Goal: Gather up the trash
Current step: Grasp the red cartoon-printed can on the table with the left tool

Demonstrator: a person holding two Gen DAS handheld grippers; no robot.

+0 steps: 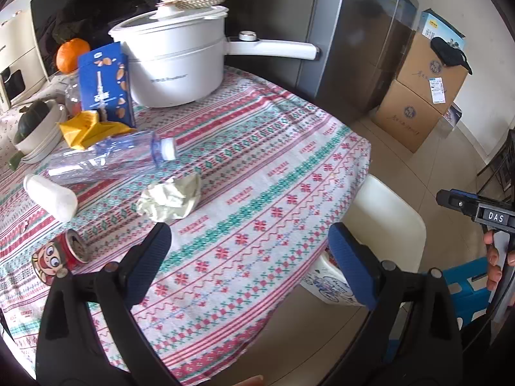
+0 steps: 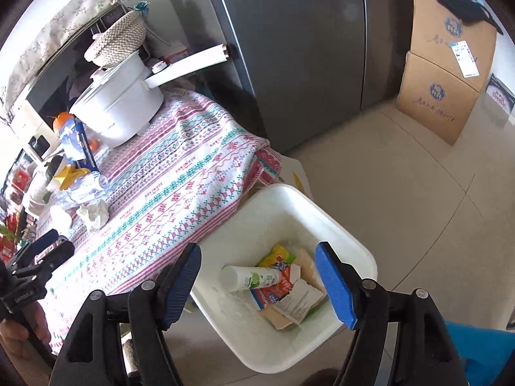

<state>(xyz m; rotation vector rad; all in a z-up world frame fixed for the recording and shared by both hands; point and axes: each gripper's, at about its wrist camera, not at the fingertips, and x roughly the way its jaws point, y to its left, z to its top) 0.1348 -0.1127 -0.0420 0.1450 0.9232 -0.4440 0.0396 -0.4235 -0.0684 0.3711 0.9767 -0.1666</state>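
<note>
On the patterned tablecloth (image 1: 257, 193) lie a crumpled pale paper wad (image 1: 169, 197), a crushed clear plastic bottle (image 1: 109, 157), a small white bottle (image 1: 51, 197) and a red can (image 1: 69, 252) on its side. My left gripper (image 1: 251, 262) is open and empty above the table's near side, just short of the paper wad. My right gripper (image 2: 259, 286) is open and empty above a white bin (image 2: 354, 238) on the floor, which holds a white tube (image 2: 251, 278), wrappers and cartons. The paper wad (image 2: 93, 214) and the left gripper (image 2: 53, 251) also show in the right wrist view.
A white electric pot (image 1: 173, 61) with a long handle stands at the table's back. A blue carton (image 1: 104, 87), yellow wrapper (image 1: 87, 127), orange (image 1: 72, 54) and bowl (image 1: 35, 132) sit at the left. A grey fridge (image 1: 357, 41) and stacked cardboard boxes (image 1: 418, 96) stand beyond.
</note>
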